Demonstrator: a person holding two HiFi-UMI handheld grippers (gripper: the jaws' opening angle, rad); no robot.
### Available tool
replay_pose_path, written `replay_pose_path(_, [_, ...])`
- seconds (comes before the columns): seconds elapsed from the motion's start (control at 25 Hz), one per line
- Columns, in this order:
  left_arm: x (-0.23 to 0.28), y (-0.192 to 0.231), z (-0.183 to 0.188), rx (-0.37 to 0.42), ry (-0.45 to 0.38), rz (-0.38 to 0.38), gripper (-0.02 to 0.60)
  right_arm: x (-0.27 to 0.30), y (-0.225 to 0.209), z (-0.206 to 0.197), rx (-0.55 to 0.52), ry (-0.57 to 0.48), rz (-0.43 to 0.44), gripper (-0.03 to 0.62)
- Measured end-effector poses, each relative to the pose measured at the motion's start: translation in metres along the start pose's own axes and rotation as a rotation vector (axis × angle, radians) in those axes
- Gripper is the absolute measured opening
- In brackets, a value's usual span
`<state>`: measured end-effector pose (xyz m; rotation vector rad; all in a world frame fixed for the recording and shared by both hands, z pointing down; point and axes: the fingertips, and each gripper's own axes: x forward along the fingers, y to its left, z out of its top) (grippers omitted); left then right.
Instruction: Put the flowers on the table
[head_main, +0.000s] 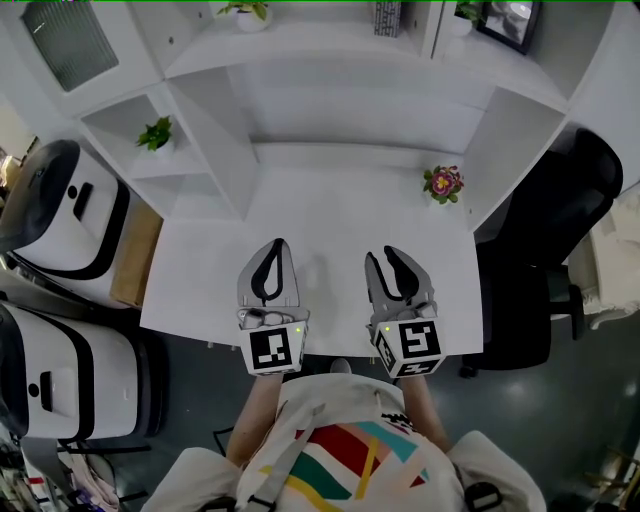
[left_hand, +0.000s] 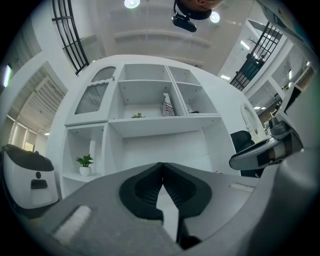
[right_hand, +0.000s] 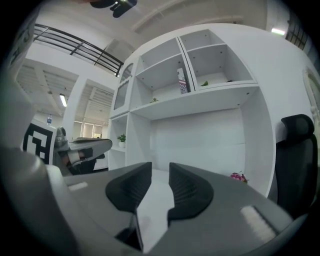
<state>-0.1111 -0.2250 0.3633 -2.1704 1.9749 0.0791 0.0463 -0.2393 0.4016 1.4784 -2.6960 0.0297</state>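
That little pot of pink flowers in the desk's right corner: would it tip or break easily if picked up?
The flower pot looks small, so it is probably light. Its blooms spread wider than its base, so a high nudge might tip it. The petals look soft, so gripping the pot itself seems safer.

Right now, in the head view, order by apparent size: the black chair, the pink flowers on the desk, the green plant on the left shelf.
1. black chair.
2-3. pink flowers and green plant look about alike, so unranked.

green plant (head_main: 155, 133) on shelf (head_main: 118, 128), black chair (head_main: 585, 185) at right.
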Motion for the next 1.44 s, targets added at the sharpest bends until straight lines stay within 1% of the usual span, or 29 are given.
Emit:
replay_pose_path(0.08, [0.0,0.001,0.002,-0.001,-0.003,0.001,0.0,-0.002,0.002,0.002,-0.016,-0.01,-0.002,0.062])
replay_pose_path(0.2, [-0.001,0.002,0.005,-0.001,-0.011,0.001,0.0,-0.005,0.003,0.003,-0.037,-0.015,-0.007,0.002])
replay_pose_path(0.4, [-0.001,0.002,0.01,-0.001,-0.027,0.0,0.0,-0.004,0.003,0.0,-0.057,0.008,-0.011,0.002])
replay_pose_path(0.6, [-0.001,0.002,0.012,-0.011,-0.029,0.002,0.0,-0.002,0.005,-0.002,-0.099,0.028,-0.005,0.002])
replay_pose_path(0.88, [0.003,0.001,0.005,-0.011,-0.008,-0.003,0.0,0.0,0.006,-0.008,-0.094,0.043,-0.002,0.002])
replay_pose_path(1.44, [0.006,-0.003,0.0,-0.01,0.002,-0.004,0.0,-0.003,-0.004,-0.024,-0.08,0.078,-0.013,0.002])
